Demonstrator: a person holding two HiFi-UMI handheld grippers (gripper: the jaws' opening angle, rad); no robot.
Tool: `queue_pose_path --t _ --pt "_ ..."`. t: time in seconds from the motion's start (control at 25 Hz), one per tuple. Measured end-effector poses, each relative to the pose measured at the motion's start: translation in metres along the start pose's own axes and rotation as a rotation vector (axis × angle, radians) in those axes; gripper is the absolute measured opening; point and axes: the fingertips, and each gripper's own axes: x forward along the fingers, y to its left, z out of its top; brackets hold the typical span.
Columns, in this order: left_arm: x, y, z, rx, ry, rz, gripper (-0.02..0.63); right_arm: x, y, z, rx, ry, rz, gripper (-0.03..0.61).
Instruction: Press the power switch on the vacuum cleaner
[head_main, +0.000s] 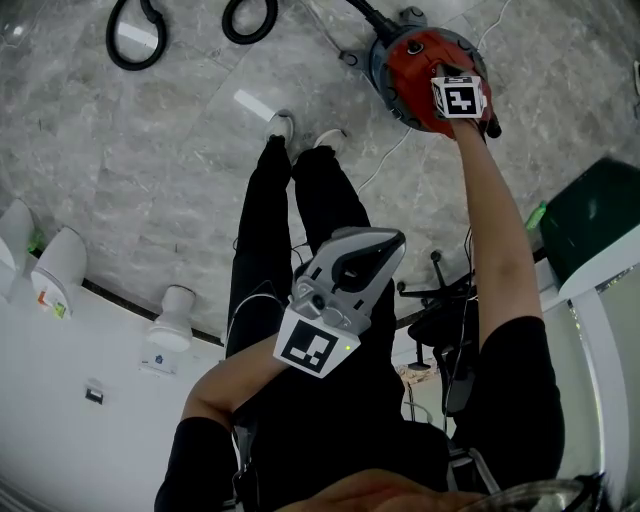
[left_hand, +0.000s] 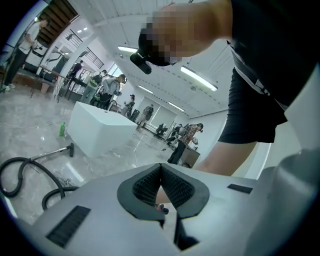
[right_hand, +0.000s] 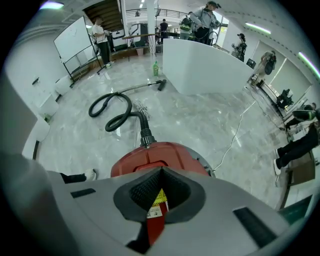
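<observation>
The right gripper (right_hand: 160, 173), jaws clenched empty just above the red vacuum cleaner (right_hand: 152, 154), should press its closed tips squarely onto the switch, while the left gripper (left_hand: 160, 169), likewise closed on nothing, hangs well away from it.

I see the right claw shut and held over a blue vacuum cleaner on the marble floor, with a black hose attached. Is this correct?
Not quite. The vacuum cleaner is red, not blue; the right gripper view shows it. The rest holds: the right claw is shut over it, on the marble floor, with a black hose attached.
</observation>
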Motion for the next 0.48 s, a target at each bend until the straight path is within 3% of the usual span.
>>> queue_pose_path --t 0.24,0.48 --pt "-0.009 -0.006 0.005 0.003 0.007 -0.016 0.018 0.003 -0.001 -0.002 -0.007 -0.012 -0.016 0.015" --pt "-0.031 -0.009 0.008 0.052 0.033 -0.052 0.018 -0.033 0.006 0.0 0.21 -0.14 -0.035 0.015"
